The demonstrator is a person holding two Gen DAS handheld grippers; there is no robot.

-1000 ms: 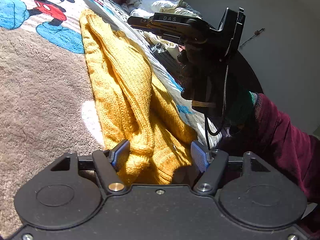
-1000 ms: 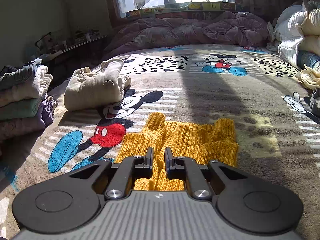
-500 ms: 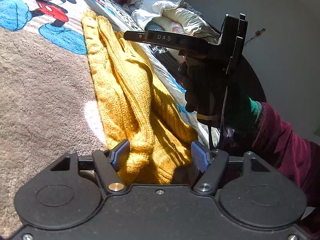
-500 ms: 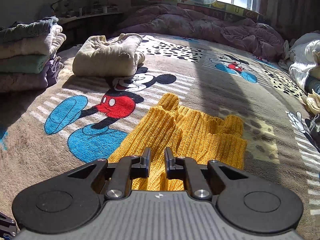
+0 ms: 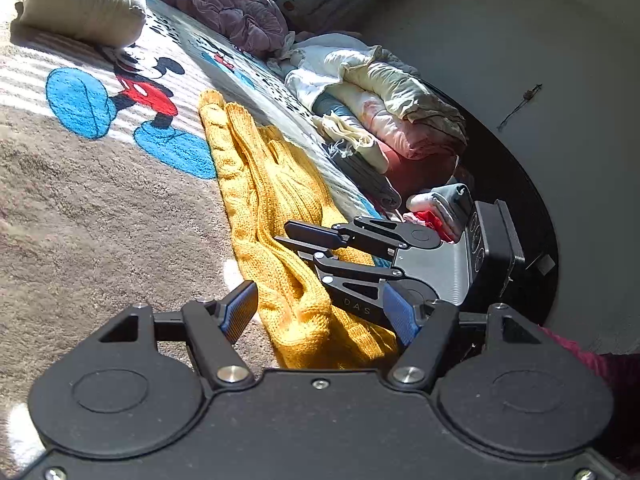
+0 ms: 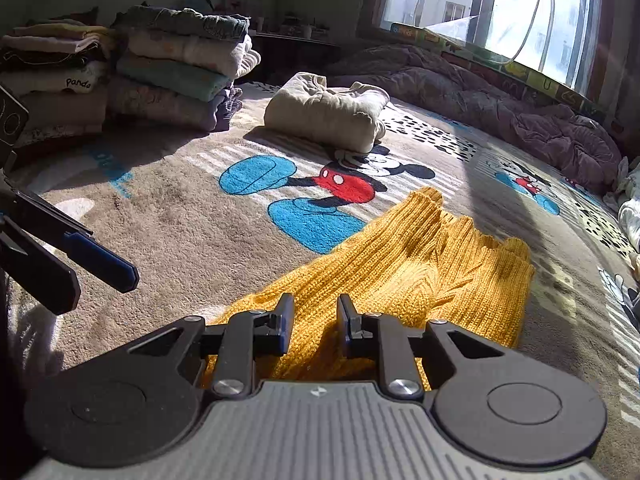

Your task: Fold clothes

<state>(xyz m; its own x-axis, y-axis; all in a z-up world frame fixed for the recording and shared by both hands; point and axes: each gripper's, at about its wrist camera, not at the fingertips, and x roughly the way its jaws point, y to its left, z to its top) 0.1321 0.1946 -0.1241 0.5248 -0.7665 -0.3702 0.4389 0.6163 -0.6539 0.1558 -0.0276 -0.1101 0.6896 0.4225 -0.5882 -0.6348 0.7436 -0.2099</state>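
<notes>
A yellow knit sweater [image 5: 272,200] lies folded lengthwise on the Mickey Mouse blanket [image 5: 80,208]; it also shows in the right wrist view [image 6: 420,272]. My left gripper [image 5: 320,312] is open, its blue-padded fingers straddling the sweater's near end without closing on it. My right gripper [image 6: 312,324] is narrowly open and low over the sweater's near edge, with nothing pinched. It also shows in the left wrist view [image 5: 296,238], lying sideways over the sweater. The left gripper's fingers [image 6: 96,260] show at the left of the right wrist view.
A folded cream garment [image 6: 328,116] lies further up the blanket. Stacks of folded clothes [image 6: 176,68] stand at the back left. An unfolded clothes pile [image 5: 384,112] lies on the right. A purple duvet [image 6: 520,108] lies under the window.
My right gripper has come down from above the sweater to lie low over its near end and has opened slightly. The left gripper has tilted, staying open.
</notes>
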